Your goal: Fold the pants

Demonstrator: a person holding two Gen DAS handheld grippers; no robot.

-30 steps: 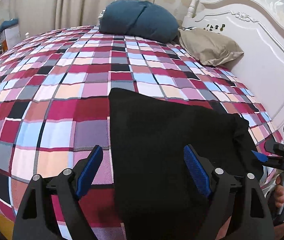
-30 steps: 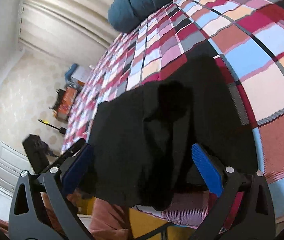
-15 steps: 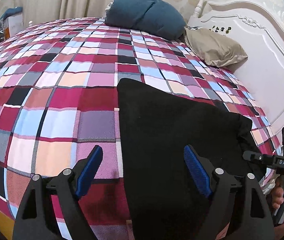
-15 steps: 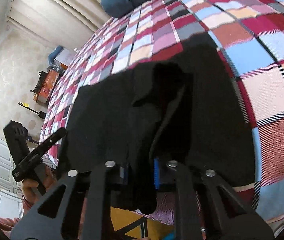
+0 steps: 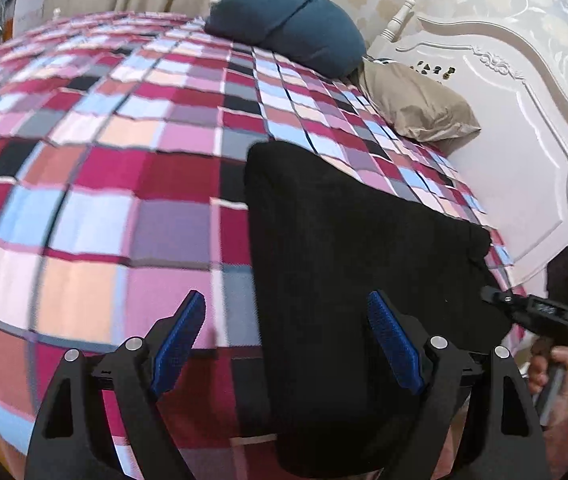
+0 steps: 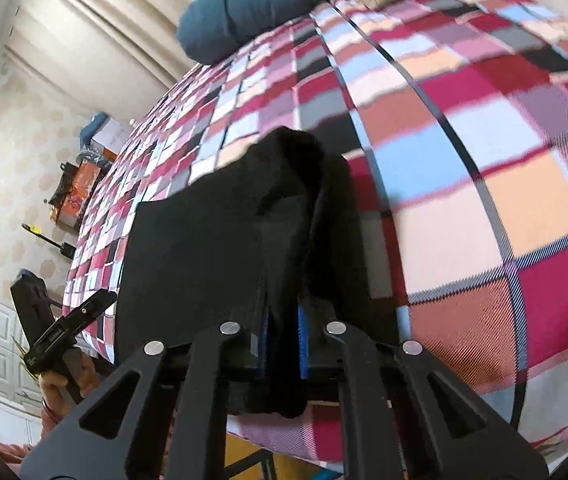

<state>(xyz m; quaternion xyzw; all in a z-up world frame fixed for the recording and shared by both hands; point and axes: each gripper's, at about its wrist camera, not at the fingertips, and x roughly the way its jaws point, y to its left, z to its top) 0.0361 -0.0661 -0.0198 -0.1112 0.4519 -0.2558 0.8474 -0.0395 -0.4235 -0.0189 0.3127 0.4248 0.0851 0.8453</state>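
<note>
Checked bedspread [image 5: 96, 216] under black pants [image 5: 347, 264] at near edge, long axis running away toward the pillows. Right gripper [image 6: 282, 340] closing, pads pinching near hem fold. Left gripper [image 5: 289, 340] spread wide, empty — pants' left edge between its fingers.

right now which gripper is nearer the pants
Right. The right gripper is closing on a fold of the pants at the near edge; the left gripper is open over their other edge.

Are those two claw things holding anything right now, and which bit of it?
The right gripper is closing on the near edge of the black pants, a bunched fold between its pads. The left gripper is open, holding nothing.
</note>
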